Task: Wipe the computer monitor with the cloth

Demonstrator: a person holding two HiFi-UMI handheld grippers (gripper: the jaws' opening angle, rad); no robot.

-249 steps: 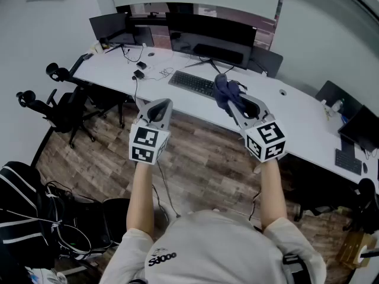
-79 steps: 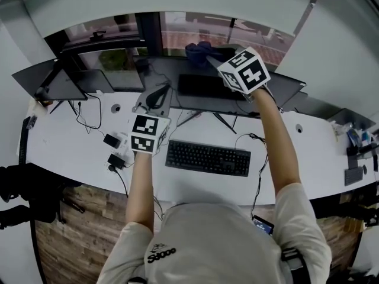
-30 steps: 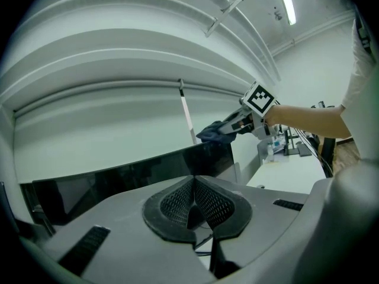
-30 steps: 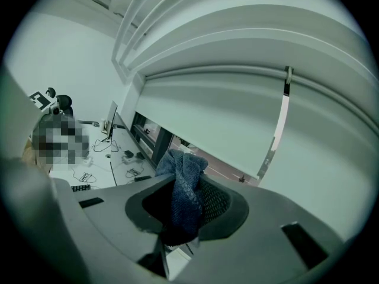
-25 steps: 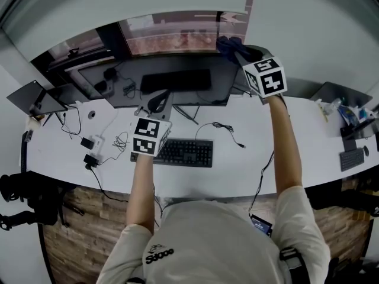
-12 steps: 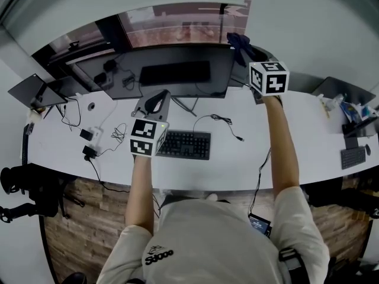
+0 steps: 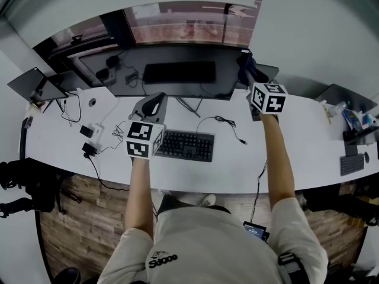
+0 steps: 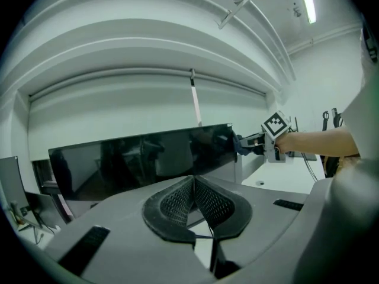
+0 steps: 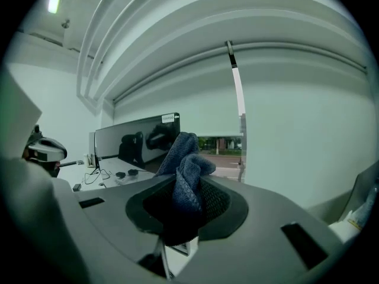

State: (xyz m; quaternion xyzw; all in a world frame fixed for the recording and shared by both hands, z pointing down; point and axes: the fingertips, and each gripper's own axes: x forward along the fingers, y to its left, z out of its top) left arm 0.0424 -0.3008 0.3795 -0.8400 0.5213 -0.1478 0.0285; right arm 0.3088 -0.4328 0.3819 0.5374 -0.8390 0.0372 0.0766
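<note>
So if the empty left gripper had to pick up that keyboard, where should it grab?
Probably the near long edge, mid-length, coming in from the person's side: the keyboard lies flat on the desk, thin and long, so a middle pinch should keep it level.

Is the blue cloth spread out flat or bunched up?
Bunched up: the cloth shows as a crumpled wad pinched by the right gripper.

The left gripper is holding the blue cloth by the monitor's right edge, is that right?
No. The right gripper holds the cloth by the monitor's right edge, as the right gripper view shows; the left gripper is shut and empty.
</note>
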